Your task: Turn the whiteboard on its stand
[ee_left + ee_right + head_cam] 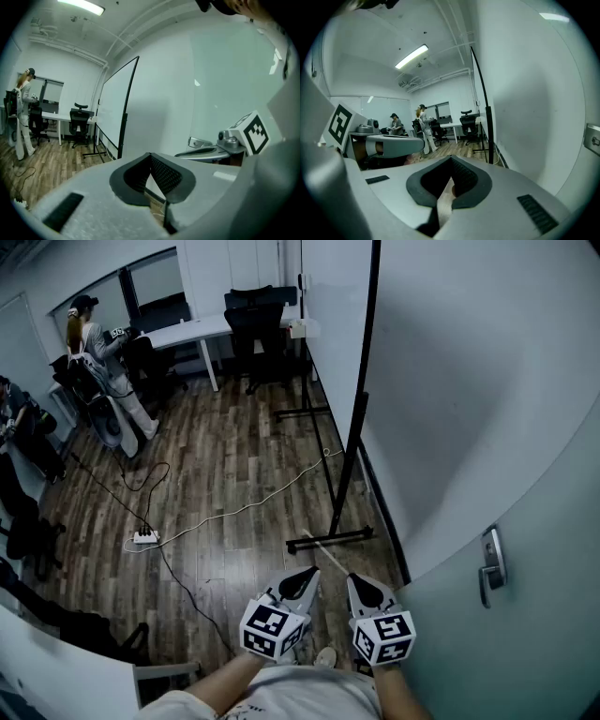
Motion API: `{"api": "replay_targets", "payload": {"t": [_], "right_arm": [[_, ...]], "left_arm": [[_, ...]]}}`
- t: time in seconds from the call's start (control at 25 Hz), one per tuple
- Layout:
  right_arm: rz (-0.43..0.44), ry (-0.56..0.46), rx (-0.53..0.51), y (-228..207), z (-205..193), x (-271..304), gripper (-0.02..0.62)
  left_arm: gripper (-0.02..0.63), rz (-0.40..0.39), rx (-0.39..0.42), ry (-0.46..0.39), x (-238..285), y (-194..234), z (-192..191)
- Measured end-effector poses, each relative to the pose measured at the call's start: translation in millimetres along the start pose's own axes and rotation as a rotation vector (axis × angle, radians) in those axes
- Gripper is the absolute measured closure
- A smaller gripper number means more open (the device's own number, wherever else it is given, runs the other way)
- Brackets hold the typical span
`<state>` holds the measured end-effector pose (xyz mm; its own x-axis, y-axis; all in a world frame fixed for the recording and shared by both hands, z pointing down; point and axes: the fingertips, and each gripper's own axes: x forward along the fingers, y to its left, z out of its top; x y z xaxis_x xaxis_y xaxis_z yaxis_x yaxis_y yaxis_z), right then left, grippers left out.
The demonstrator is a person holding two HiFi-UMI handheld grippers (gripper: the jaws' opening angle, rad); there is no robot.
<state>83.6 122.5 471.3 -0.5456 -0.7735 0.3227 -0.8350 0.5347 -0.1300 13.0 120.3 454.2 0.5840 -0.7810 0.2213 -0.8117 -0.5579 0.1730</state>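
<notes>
Along the right-hand wall (469, 381): whiteboard (336, 324) upright on its black stand (328, 540), long side parallel to the wall and just beside it, near edge post turned toward the head camera. Same whiteboard (115, 112) ahead in the left gripper view, writing face to the room; whiteboard (489, 133) edge-on in the right gripper view. Well apart from both grippers.

At bottom centre of the head view: left gripper (306, 577) and right gripper (362, 583), side by side, tipped slightly below level, pointing toward the stand's near foot. Left gripper (150, 158) jaws together at the tips, nothing between them. Right gripper (451, 161) jaws likewise closed, nothing held.

On the wood floor (225, 465): white cable (253, 504) running from a power strip (145, 537) across toward the stand. To the right: door (525, 634) with metal handle (489, 563). At the far end: desk (192, 331), office chairs (255, 313), person (98, 357) standing.
</notes>
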Motion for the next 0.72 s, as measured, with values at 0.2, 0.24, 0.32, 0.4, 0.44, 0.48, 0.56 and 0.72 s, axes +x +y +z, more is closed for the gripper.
{"api": "replay_targets", "payload": {"t": [0.2, 0.24, 0.32, 0.4, 0.44, 0.48, 0.56, 0.72], "right_arm": [[0.001, 0.002, -0.003, 4, 1, 3, 0.589], [0.001, 0.002, -0.004, 5, 1, 3, 0.589], [0.000, 0.002, -0.001, 6, 0, 3, 0.589], [0.002, -0.005, 0.027, 6, 0, 3, 0.589], [0.002, -0.011, 0.043, 7, 1, 4, 0.589], [-0.001, -0.017, 0.052, 7, 1, 4, 0.589], [-0.022, -0.021, 0.044, 8, 2, 5, 0.589], [-0.045, -0.026, 0.050, 14, 2, 7, 0.589]], "left_arm": [[0.597, -0.002, 0.000, -0.001, -2, 4, 2], [0.597, -0.002, 0.000, -0.001, -3, 5, 2], [0.597, -0.005, -0.001, -0.001, -5, 4, 1], [0.597, -0.009, 0.001, -0.001, -6, 5, 1], [0.597, -0.012, 0.003, 0.000, -6, 6, 1], [0.597, -0.014, 0.005, 0.001, -7, 7, 1], [0.597, -0.021, 0.007, 0.003, -9, 10, 1], [0.597, -0.041, 0.012, 0.006, -17, 13, -2]]}}
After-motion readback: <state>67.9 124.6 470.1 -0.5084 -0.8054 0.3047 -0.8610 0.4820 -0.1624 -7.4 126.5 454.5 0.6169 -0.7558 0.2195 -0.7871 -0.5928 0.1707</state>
